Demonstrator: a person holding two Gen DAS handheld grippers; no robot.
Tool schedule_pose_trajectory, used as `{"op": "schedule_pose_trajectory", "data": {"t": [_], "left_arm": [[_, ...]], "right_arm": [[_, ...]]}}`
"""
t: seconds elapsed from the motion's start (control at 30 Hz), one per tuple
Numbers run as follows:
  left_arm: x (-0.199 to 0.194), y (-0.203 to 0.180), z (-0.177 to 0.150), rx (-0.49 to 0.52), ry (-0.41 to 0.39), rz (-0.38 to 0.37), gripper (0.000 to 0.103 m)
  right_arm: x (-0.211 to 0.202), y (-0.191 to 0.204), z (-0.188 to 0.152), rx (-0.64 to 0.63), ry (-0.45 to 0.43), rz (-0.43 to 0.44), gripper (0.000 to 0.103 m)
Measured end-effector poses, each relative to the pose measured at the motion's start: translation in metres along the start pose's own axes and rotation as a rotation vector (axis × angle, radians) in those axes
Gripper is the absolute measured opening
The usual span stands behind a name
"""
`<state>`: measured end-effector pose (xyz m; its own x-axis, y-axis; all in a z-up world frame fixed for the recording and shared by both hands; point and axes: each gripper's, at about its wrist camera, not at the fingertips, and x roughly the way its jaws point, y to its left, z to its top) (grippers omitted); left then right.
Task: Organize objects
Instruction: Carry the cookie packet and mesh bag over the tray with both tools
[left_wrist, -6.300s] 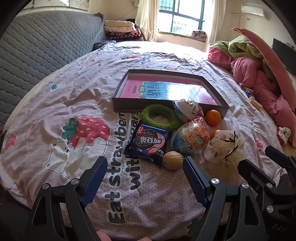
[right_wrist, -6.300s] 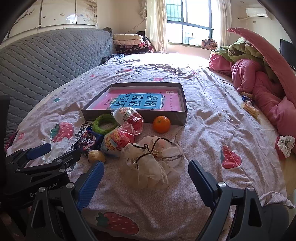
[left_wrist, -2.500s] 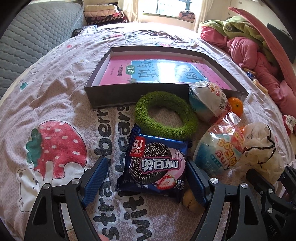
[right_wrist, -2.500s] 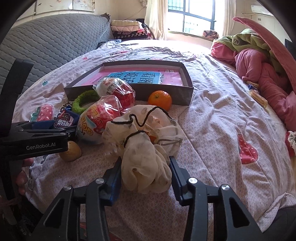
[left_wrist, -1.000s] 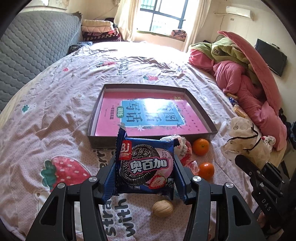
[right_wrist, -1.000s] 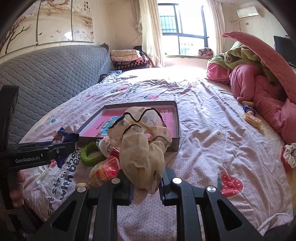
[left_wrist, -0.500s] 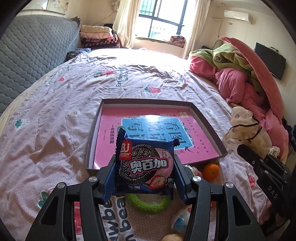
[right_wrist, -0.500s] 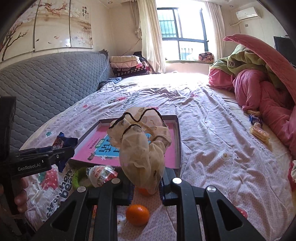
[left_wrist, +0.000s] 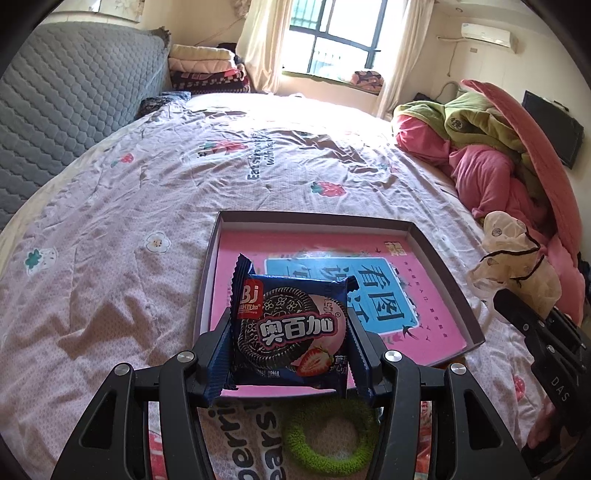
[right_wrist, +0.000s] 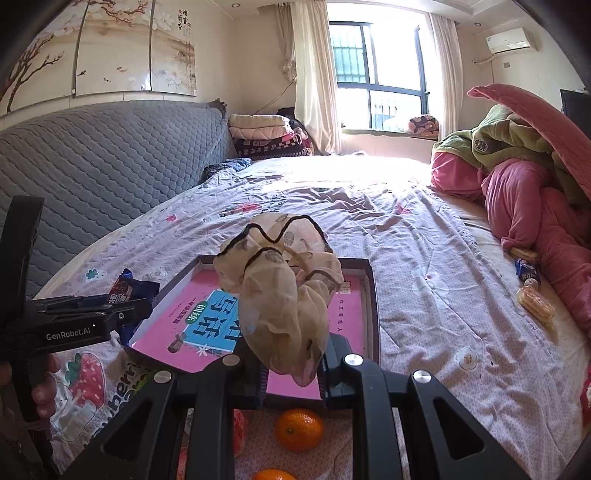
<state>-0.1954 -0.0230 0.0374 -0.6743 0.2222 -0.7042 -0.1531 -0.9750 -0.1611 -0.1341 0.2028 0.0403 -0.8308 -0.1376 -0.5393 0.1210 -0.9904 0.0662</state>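
Observation:
My left gripper (left_wrist: 290, 341) is shut on a blue cookie packet (left_wrist: 290, 325) and holds it in the air above the near edge of the shallow dark box (left_wrist: 439, 266), which has a pink and blue book cover inside. My right gripper (right_wrist: 291, 363) is shut on a crumpled beige cloth bag (right_wrist: 280, 295) with black cord, held above the near edge of the same box (right_wrist: 373, 306). The bag also shows in the left wrist view (left_wrist: 517, 254), and the packet in the right wrist view (right_wrist: 127, 290).
A green ring (left_wrist: 328, 435) lies on the strawberry bedsheet below the left gripper. Two oranges (right_wrist: 299, 430) lie just before the box. Pink and green bedding (right_wrist: 524, 177) is piled at the right. Small snack packets (right_wrist: 532, 291) lie beside it. A grey headboard (right_wrist: 92, 155) stands at the left.
Both grippers have moved forward with their objects, now over the near edge of the box. The ring and oranges have slid lower in the views.

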Motion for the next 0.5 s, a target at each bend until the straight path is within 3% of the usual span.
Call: {"op": "schedule_pose_trajectory", "data": {"t": [0.3,0.5], "left_arm": [[0.033,-0.006,0.013,0.026,0.003,0.012,0.057],[0.054,-0.001,0.012,0.022,0.029,0.019,0.057]], "right_arm": [[0.024,-0.007,0.014,-0.026,0.017,-0.002,0.021],[0.043,-0.010,0.003,-0.032,0.073,0.005,0.021]]}}
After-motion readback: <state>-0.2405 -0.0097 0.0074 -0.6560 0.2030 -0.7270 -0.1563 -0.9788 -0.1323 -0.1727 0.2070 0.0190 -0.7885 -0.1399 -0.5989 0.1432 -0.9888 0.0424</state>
